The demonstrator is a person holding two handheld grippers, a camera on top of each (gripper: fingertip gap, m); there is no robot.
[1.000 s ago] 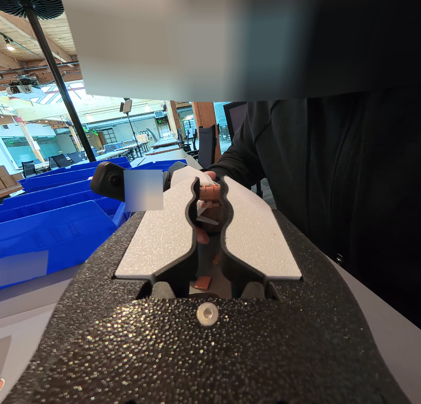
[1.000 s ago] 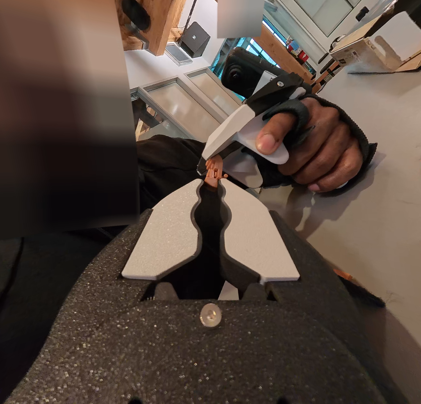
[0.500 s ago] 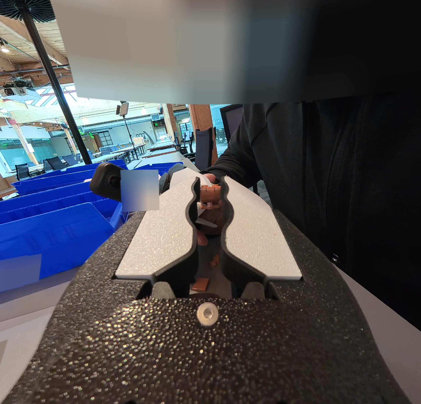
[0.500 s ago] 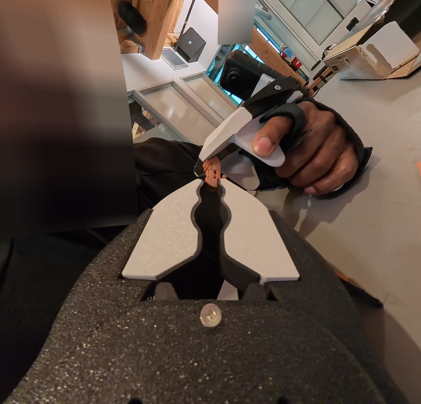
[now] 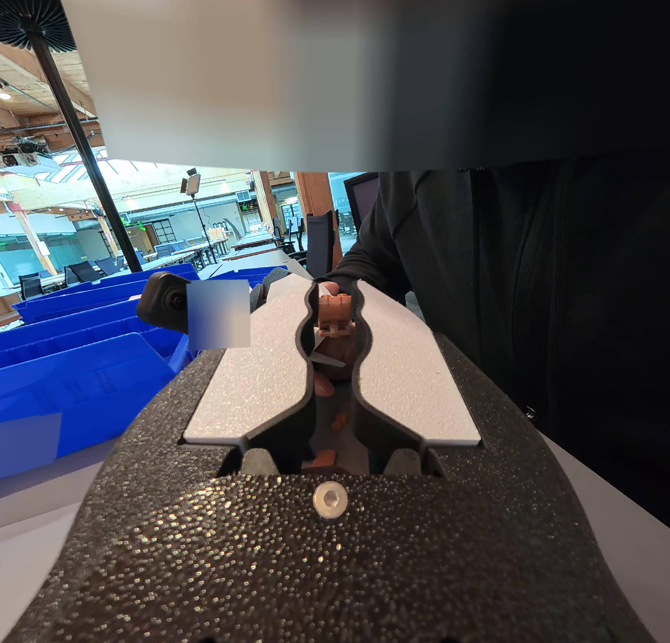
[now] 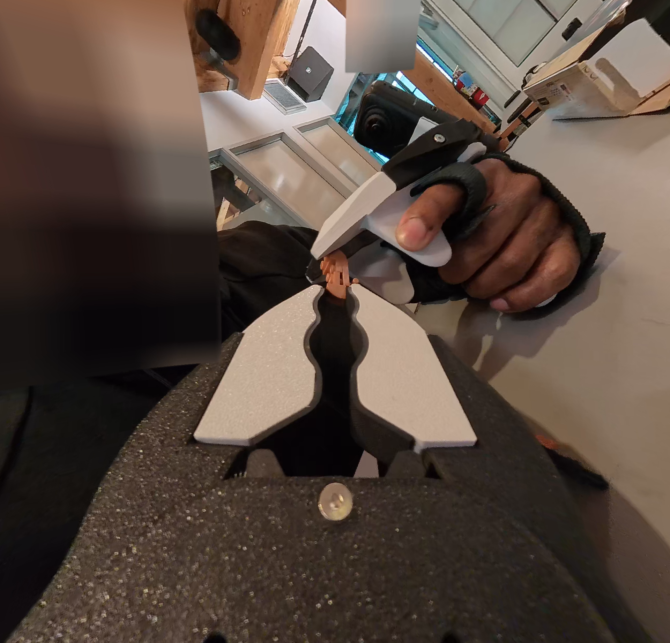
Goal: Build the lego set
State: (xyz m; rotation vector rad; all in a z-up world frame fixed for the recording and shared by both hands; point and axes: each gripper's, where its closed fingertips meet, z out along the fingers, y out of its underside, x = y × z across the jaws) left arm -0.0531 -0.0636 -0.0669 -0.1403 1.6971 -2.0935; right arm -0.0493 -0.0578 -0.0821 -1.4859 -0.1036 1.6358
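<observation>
Orange brick piece [image 5: 333,314], clenched between both tongs, hangs above grey table [image 6: 580,335] beside blue bins [image 5: 72,372].

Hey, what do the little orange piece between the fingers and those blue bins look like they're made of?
Orange piece: likely moulded hard plastic, with crisp edges, small studs and a dull, even colour; both grippers grip it. Blue bins: probably rigid moulded plastic, with thin smooth walls, a uniform colour and a slight sheen.
</observation>
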